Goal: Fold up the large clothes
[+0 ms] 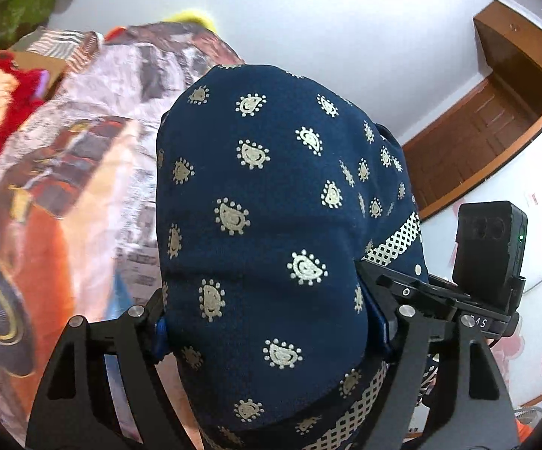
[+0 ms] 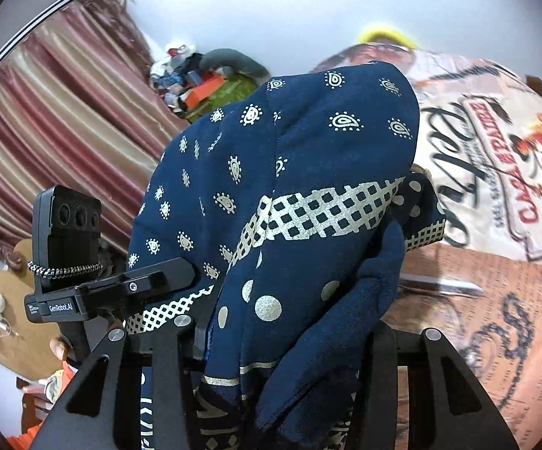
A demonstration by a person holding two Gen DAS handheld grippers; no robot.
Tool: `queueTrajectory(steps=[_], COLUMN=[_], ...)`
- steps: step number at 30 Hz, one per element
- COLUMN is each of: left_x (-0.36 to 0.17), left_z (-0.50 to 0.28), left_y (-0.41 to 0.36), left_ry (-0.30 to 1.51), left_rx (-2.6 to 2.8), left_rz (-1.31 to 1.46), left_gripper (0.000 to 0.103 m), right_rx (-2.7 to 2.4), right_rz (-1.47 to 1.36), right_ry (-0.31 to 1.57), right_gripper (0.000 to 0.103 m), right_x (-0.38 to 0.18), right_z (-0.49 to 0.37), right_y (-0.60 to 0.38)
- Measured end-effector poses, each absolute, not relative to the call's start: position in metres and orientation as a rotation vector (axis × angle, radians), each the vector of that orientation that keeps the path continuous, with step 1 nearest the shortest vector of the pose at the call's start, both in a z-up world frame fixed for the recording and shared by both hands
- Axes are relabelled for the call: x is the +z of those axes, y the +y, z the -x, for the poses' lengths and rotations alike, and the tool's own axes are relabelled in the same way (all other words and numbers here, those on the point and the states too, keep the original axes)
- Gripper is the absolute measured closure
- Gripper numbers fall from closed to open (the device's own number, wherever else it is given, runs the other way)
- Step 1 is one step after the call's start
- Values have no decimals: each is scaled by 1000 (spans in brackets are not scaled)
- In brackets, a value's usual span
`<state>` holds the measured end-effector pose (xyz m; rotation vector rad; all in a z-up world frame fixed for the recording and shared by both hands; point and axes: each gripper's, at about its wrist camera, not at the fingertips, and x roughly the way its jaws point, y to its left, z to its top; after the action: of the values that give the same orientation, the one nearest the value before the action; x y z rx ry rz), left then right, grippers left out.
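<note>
Over a printed bedspread (image 1: 94, 157), each gripper (image 1: 271, 332) (image 2: 289, 337) seemingly grasps the navy garment (image 1: 271, 195), bunched without clear axis.

Both views were bright and evenly lit, with soft, faint shadows. The navy printed cloth (image 1: 271, 225) stayed fairly sharp; left of it in the left wrist view the bedspread (image 1: 64, 187) smeared with motion blur. Fisheye bending curved the edges, corners vignetted black.

Bed (image 2: 496, 300) under printed spread (image 1: 94, 157)
</note>
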<state>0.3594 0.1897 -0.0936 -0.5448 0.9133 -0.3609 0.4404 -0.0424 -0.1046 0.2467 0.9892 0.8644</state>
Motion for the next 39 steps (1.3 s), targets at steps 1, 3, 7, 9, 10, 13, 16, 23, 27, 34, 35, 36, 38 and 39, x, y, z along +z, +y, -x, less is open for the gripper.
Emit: queueTrajectory(steps=[1, 3, 7, 9, 10, 13, 16, 23, 27, 34, 35, 36, 38, 39], left_x=[-95, -94, -103, -111, -116, -134, -155, -211, -238, -253, -256, -261, -268, -270], left_z=[-357, -349, -331, -325, -323, -317, -319, -337, -349, -355, -356, -357, -364, -365], left_y=[198, 215, 249, 266, 272, 292, 302, 306, 306, 298, 298, 299, 300, 298], left_ry=[910, 908, 915, 925, 931, 956, 989, 1072, 1107, 1107, 1109, 1113, 1118, 1118], left_rx=[-352, -328, -287, -267, -259, -239, -222, -220, -221, -225, -228, -232, -235, -235], left_rz=[549, 557, 578, 597, 607, 634, 653, 702, 701, 615, 622, 630, 628, 618], left_gripper=[25, 25, 25, 25, 25, 25, 25, 25, 25, 25, 25, 25, 25, 24], right_rx=[870, 885, 913, 928, 932, 943, 944, 902, 875, 861, 861, 858, 851, 846], right_rz=[-243, -236, -222, -212, -211, -204, -203, -199, -198, -186, -181, -174, -161, -157], right_ry=[989, 994, 1023, 1042, 1049, 1083, 1123, 1233, 1286, 1331, 1331, 1331, 1338, 1343], right_gripper=[60, 60, 60, 60, 60, 60, 60, 60, 60, 60, 60, 60, 60, 60], right_x=[-103, -103, -112, -121, -124, -142, -163, -216, -241, -269, -270, -270, -275, -277], right_z=[-438, -432, -425, -422, -421, -419, -421, -440, -452, -465, -464, -464, -466, -466], right_y=[-34, -14, 21, 40, 46, 69, 84, 102, 105, 114, 114, 115, 115, 116])
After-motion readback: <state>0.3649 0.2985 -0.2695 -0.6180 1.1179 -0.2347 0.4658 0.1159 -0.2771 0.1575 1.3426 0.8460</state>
